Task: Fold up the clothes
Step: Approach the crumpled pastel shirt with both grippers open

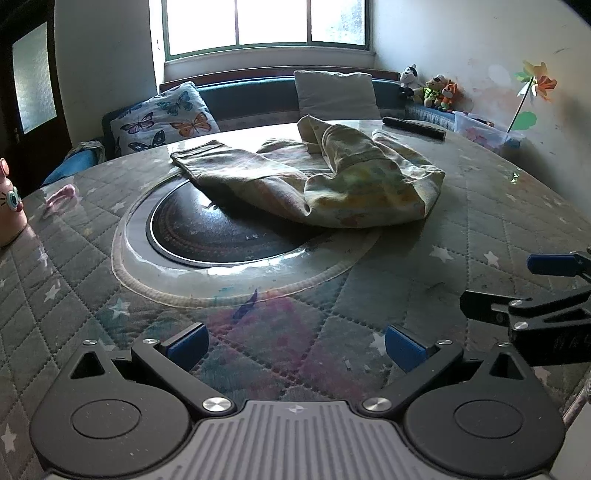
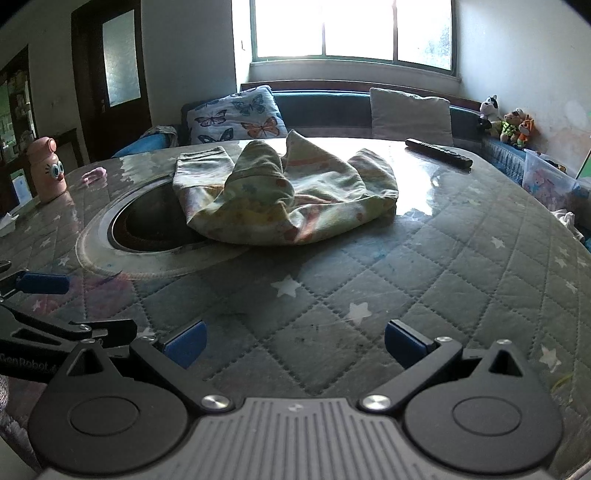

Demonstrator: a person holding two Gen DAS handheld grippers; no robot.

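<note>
While held low over the near edge of the table (image 1: 498, 206), left gripper (image 1: 295, 345) and right gripper (image 2: 293, 341) both level and pointing forward toward the window (image 2: 351, 27), jaws of each spread wide, blue pads (image 1: 186, 341) well apart, nothing between them. Side by side and close together: right gripper's blue fingertip and black linkage visible at the right margin of the left wrist view, left gripper's at the left margin of the right wrist view. Neither touching the cloth. Crumpled pale garment (image 1: 332, 184) with a faded printed pattern, lying in a loose heap near the table's middle, well ahead of both grippers; one flat part with a hemmed end extending to the left, bunched folds rising at the centre and right. Garment partly overlapping the dark round inset (image 1: 218, 232) in the tabletop, ringed by a pale border. Quilted, star-printed table cover (image 2: 369, 280) under a glossy surface. Dark remote control (image 2: 439, 152) beyond the garment on the far right; pink bottle with cartoon eyes (image 2: 48, 168) at the far left edge. Behind the table, butterfly cushion (image 1: 166, 118), plain cushion (image 1: 336, 94) and small plush toys (image 1: 430, 90) along a bench.
</note>
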